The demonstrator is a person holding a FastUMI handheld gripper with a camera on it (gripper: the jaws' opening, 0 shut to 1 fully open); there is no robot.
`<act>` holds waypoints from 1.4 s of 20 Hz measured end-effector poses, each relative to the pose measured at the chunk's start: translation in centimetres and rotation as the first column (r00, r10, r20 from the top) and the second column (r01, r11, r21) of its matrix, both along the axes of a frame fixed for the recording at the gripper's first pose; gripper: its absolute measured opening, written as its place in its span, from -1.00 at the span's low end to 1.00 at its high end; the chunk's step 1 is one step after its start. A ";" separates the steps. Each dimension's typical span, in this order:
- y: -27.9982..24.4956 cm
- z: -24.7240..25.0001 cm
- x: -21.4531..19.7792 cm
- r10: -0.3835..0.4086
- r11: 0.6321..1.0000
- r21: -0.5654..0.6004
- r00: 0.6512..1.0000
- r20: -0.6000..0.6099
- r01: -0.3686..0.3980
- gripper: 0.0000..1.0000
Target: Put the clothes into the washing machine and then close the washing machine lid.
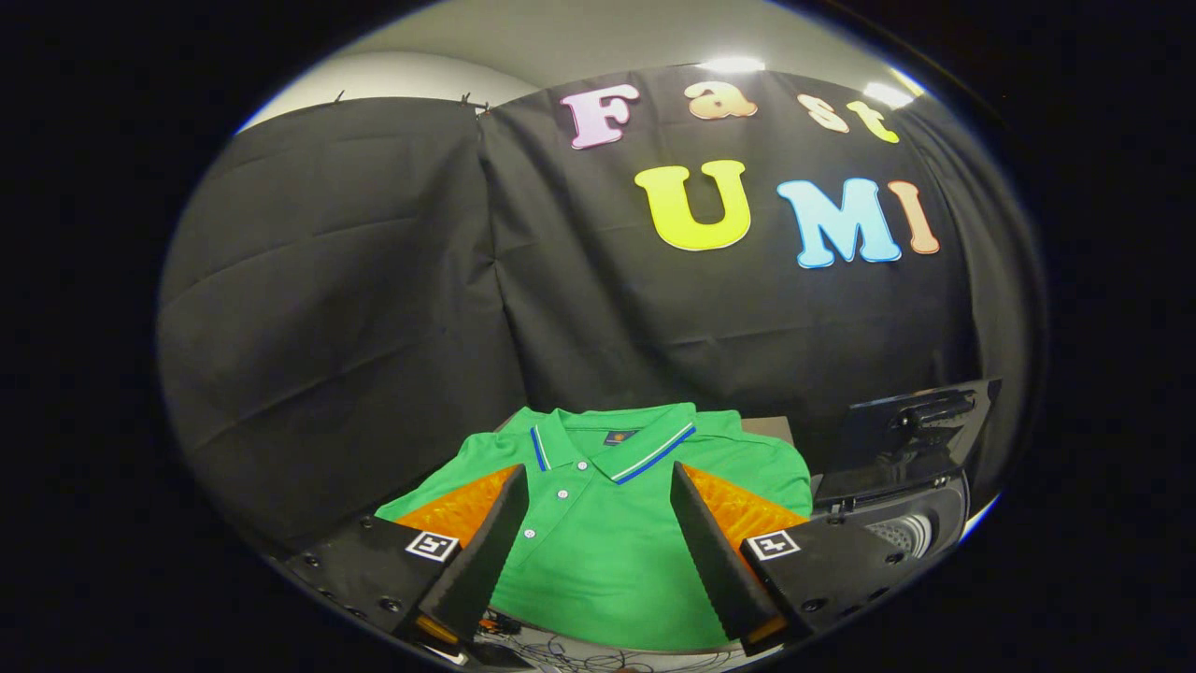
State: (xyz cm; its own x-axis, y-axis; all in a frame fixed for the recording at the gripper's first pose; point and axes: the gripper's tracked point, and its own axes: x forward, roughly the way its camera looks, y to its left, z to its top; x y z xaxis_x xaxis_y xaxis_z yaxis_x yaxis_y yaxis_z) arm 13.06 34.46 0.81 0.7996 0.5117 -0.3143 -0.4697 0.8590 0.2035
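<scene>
The gripper (598, 495) hangs above the shirt (607, 542), looking forward and a little down, its two fingers (486, 551) spread wide with nothing between them but cloth lying below. Each finger is a wedge with a ribbed inner pad, and each carries a small square black-and-white marker (432, 545) on its mount.

The shirt is a green polo, folded flat, collar toward the black cloth wall (374, 280). The collar is edged with blue and white stripes, three white buttons run down the placket, and a small dark label sits inside the neck, too small to read.

Just beside the shirt, past the right finger, stands the washer (920, 523), its dark lid (911, 435) tipped up and open, with a ridged pale drum showing inside.

Loose wires (579, 650) lie under the near hem.
</scene>
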 end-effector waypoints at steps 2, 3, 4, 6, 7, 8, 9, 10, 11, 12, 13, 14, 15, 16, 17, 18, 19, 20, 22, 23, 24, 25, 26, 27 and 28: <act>1.2 -0.7 0.4 0.011 1.000 -0.029 1.000 -0.010 -0.011 0.93; 1.7 -1.1 0.5 0.018 0.999 -0.046 1.000 -0.013 -0.019 0.96; 2.3 -1.6 0.6 0.025 0.998 -0.060 0.999 -0.020 -0.026 0.96; 3.2 -2.6 0.6 0.036 0.996 -0.085 0.998 -0.041 -0.040 0.96; 3.7 -3.0 0.7 0.044 0.994 -0.094 0.998 -0.054 -0.049 0.96; 4.3 -3.4 0.8 0.053 0.993 -0.103 0.997 -0.063 -0.060 0.96; 4.6 -3.7 1.0 0.057 0.991 -0.116 0.996 -0.066 -0.064 0.96; 4.9 -4.0 1.0 0.061 0.989 -0.127 0.996 -0.069 -0.069 0.96; 5.2 -4.3 1.2 0.069 0.988 -0.135 0.995 -0.078 -0.079 0.96; 5.7 -4.7 1.1 0.078 0.986 -0.142 0.993 -0.091 -0.091 0.96; 6.1 -5.1 1.1 0.085 0.984 -0.149 0.991 -0.101 -0.099 0.96; 6.4 -5.5 1.2 0.088 0.982 -0.155 0.990 -0.109 -0.104 0.96; 6.6 -5.7 1.4 0.087 0.981 -0.161 0.989 -0.116 -0.105 0.96; 6.7 -5.9 1.3 0.084 0.980 -0.168 0.989 -0.119 -0.104 0.96; 6.7 -6.1 1.5 0.080 0.979 -0.178 0.989 -0.122 -0.101 0.96; 6.8 -6.6 1.5 0.078 0.977 -0.189 0.989 -0.129 -0.101 0.96; 6.9 -6.9 1.6 0.080 0.975 -0.196 0.987 -0.139 -0.106 0.96; 6.9 -7.4 1.7 0.079 0.974 -0.199 0.985 -0.151 -0.109 0.96; 7.0 -8.0 1.5 0.077 0.972 -0.206 0.983 -0.164 -0.111 0.96; 7.1 -8.0 1.5 0.079 0.971 -0.213 0.984 -0.159 -0.112 0.96; 7.2 -7.9 1.5 0.084 0.966 -0.228 0.985 -0.154 -0.118 0.96; 7.2 -7.9 1.5 0.094 0.961 -0.246 0.985 -0.145 -0.128 0.97; 7.3 -7.9 1.6 0.101 0.958 -0.252 0.985 -0.137 -0.133 0.96; 7.3 -8.1 1.5 0.100 0.960 -0.248 0.985 -0.138 -0.132 0.96; 7.2 -8.1 1.3 0.100 0.962 -0.239 0.986 -0.137 -0.131 0.89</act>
